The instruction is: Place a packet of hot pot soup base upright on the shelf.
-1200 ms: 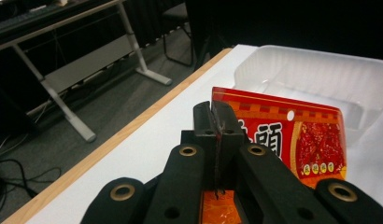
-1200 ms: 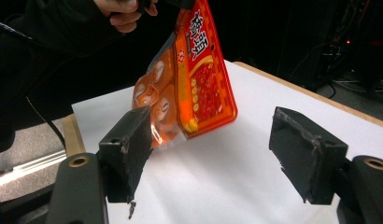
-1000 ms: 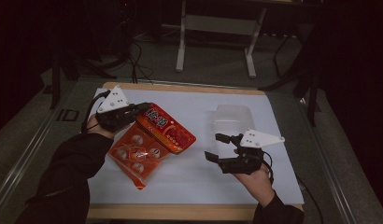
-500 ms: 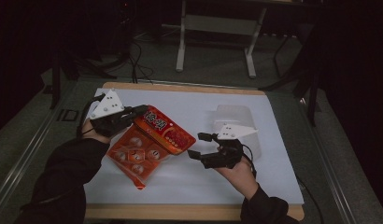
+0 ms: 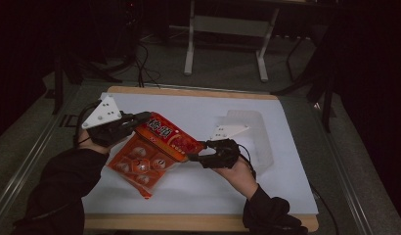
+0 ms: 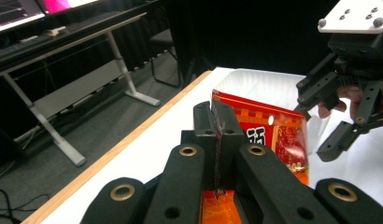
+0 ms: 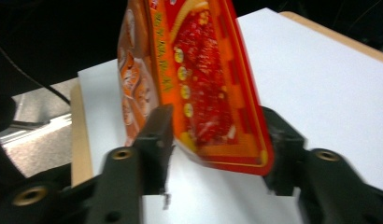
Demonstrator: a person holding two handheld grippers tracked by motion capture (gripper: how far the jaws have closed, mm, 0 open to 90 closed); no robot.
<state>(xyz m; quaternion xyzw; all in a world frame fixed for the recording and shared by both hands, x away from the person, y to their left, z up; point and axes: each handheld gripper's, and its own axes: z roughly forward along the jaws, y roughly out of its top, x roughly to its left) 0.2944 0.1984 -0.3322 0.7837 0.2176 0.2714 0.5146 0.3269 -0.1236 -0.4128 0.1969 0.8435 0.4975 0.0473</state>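
A red snack bag (image 5: 169, 138) is held off the white table top, overlapping an orange pack of round pieces (image 5: 140, 165). My left gripper (image 5: 140, 120) is shut on the red bag's upper left edge; in the left gripper view the jaws pinch that edge (image 6: 216, 140) with the bag (image 6: 273, 135) stretching away. My right gripper (image 5: 196, 152) is open at the bag's right corner. In the right gripper view the bag's corner (image 7: 208, 88) sits between the spread jaws (image 7: 217, 140), and the orange pack (image 7: 133, 79) hangs behind it. The left gripper view also shows the right gripper (image 6: 339, 112) open.
A clear plastic container (image 5: 250, 129) stands on the white table (image 5: 198, 191) just behind the right hand. The table's wooden edge (image 5: 189, 90) runs along the back. A desk frame with white legs (image 5: 189, 49) stands on the floor beyond.
My right gripper has moved left from beside the clear container to the red bag's right corner, its jaws now either side of it. The left gripper keeps hold of the bag.
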